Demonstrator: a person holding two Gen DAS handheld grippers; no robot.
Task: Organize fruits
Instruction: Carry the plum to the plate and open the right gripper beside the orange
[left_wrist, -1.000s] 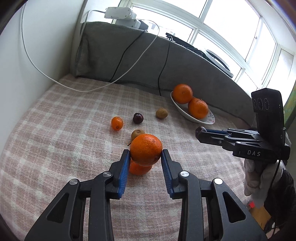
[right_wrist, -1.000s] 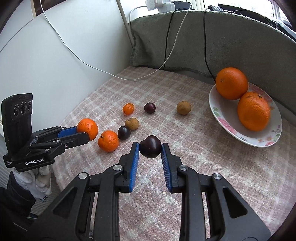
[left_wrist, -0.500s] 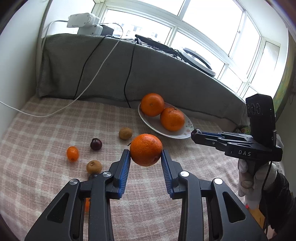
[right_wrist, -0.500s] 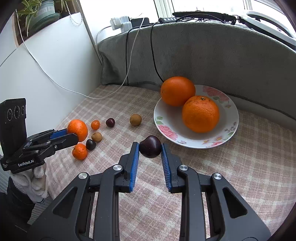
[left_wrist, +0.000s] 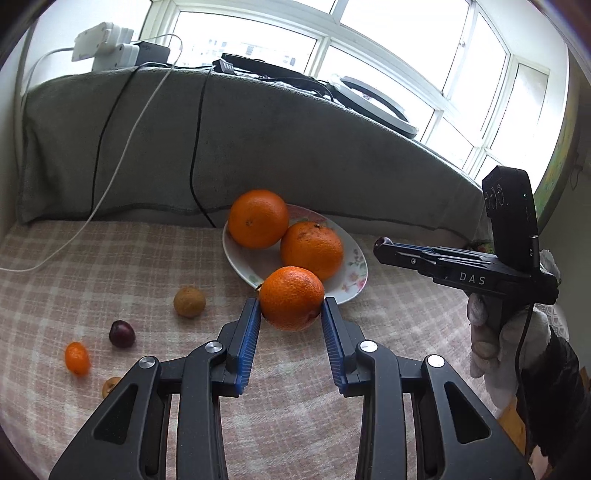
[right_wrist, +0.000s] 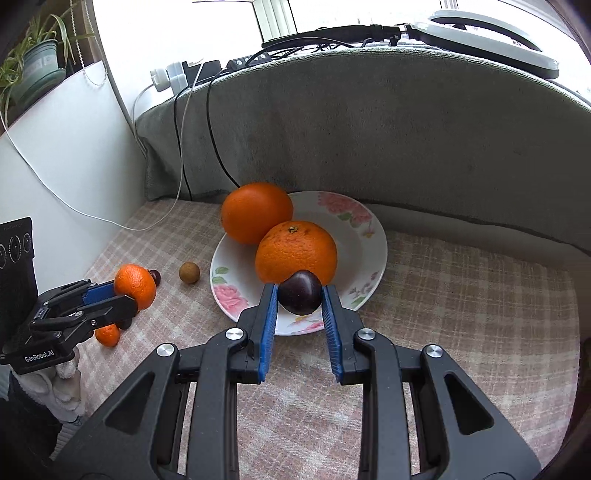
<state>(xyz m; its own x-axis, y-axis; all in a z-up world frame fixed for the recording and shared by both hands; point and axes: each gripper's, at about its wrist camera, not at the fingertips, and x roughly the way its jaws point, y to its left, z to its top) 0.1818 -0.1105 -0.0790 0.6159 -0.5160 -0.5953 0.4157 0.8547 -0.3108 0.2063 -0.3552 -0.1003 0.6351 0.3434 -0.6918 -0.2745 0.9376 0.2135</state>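
My left gripper (left_wrist: 291, 314) is shut on a mandarin (left_wrist: 291, 297) and holds it in the air just short of the near rim of a white floral plate (left_wrist: 351, 266). The plate holds two big oranges (left_wrist: 258, 218) (left_wrist: 312, 249). My right gripper (right_wrist: 299, 299) is shut on a dark plum (right_wrist: 299, 291) and holds it over the plate's front rim (right_wrist: 369, 221), in front of the nearer orange (right_wrist: 295, 251). In the right wrist view the left gripper (right_wrist: 122, 291) with its mandarin (right_wrist: 135, 280) is at the left.
On the checked cloth (left_wrist: 92, 266) left of the plate lie a brown longan (left_wrist: 189, 302), a dark cherry (left_wrist: 122, 333), a kumquat (left_wrist: 77, 357) and another small brown fruit (left_wrist: 110, 384). A small mandarin (right_wrist: 108, 335) lies under the left gripper. A grey padded wall (left_wrist: 295, 147) with cables backs the table.
Both grippers have moved toward the plate with their fruit. The plum now hangs over the plate's front rim and the mandarin is close to its near edge.
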